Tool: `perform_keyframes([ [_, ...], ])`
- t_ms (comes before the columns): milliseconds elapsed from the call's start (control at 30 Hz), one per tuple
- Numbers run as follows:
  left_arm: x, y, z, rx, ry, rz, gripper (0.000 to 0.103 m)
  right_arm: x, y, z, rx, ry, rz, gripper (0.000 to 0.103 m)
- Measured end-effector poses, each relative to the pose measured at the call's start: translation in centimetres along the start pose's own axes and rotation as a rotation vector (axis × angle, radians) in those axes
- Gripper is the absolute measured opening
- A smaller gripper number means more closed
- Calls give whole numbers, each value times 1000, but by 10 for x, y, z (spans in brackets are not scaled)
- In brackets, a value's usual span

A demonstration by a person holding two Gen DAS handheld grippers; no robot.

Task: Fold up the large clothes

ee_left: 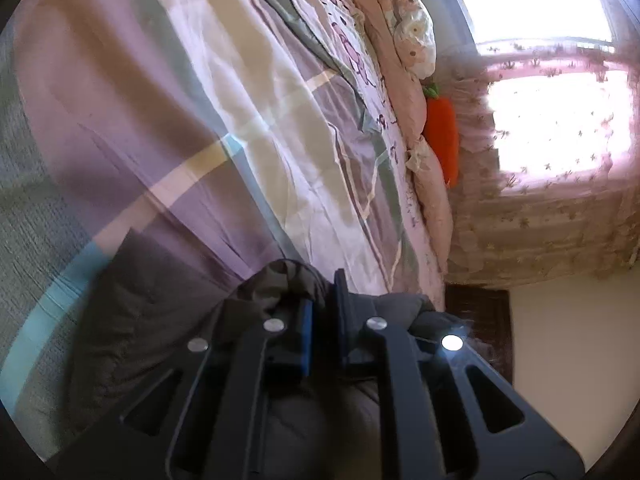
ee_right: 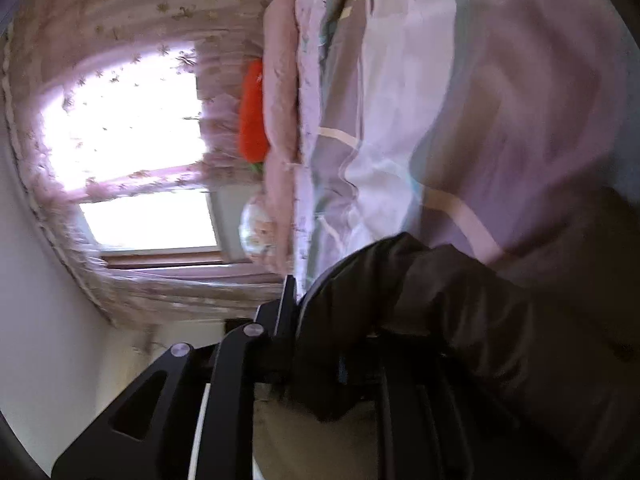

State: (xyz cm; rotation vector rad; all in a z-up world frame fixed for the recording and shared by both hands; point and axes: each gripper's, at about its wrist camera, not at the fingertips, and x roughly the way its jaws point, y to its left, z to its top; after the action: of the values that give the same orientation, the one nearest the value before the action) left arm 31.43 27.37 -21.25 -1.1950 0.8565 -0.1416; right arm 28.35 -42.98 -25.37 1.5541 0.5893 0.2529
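Observation:
A large dark grey garment [ee_left: 152,312] hangs over the plaid bed cover [ee_left: 200,120]. My left gripper [ee_left: 324,304] is shut on a bunched edge of it, fabric pinched between the blue pads [ee_left: 307,332]. In the right wrist view the same dark garment [ee_right: 460,320] drapes over my right gripper [ee_right: 332,328], which is shut on a thick fold of it. One right finger [ee_right: 287,312] shows; the other is hidden under the cloth. Both views are rolled sideways.
The bed carries a pink quilt [ee_left: 420,128], a floral pillow [ee_left: 416,36] and an orange carrot plush [ee_left: 442,132] along its far side. A bright window with a pink sheer curtain [ee_left: 552,120] stands beyond. A dark wooden bed frame [ee_left: 480,320] and pale floor [ee_left: 568,340] lie lower right.

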Motion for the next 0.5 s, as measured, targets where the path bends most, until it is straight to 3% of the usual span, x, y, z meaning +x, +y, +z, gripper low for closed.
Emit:
perform_keyframes([
  [100, -19, 4, 7, -41, -43, -62, 12, -13, 8, 4, -2, -22, 40, 19],
  [167, -29, -9, 10, 15, -81, -39, 12, -27, 17, 5, 17, -43, 72, 25],
  [200, -43, -26, 9, 92, -126, 10, 12, -35, 25, 7, 12, -56, 75, 32],
  [233, -57, -36, 9, 136, -180, 57, 17, -44, 32, 7, 4, -69, 70, 38],
  [267, -70, -43, 9, 160, -236, 100, 44, -56, 42, 9, -10, -97, 65, 53],
  [300, -93, -53, 10, 171, -330, 145, 59, -66, 50, 9, -28, -127, 62, 71],
  [333, -114, -59, 11, 164, -395, 173, 68, -87, 66, 7, -80, -216, 15, 79],
  [367, -123, -65, 11, 163, -412, 190, 67, -105, 83, 4, -147, -303, -47, 87],
  [400, -133, -76, 11, 174, -396, 209, 67, -127, 111, -1, -252, -388, -106, 87],
  [467, -143, -100, 1, 218, -353, 212, 57, -141, 148, -15, -368, -418, -188, 87],
  [500, -142, -122, -14, 295, -332, 249, 57, -137, 179, -34, -475, -398, -263, 87],
])
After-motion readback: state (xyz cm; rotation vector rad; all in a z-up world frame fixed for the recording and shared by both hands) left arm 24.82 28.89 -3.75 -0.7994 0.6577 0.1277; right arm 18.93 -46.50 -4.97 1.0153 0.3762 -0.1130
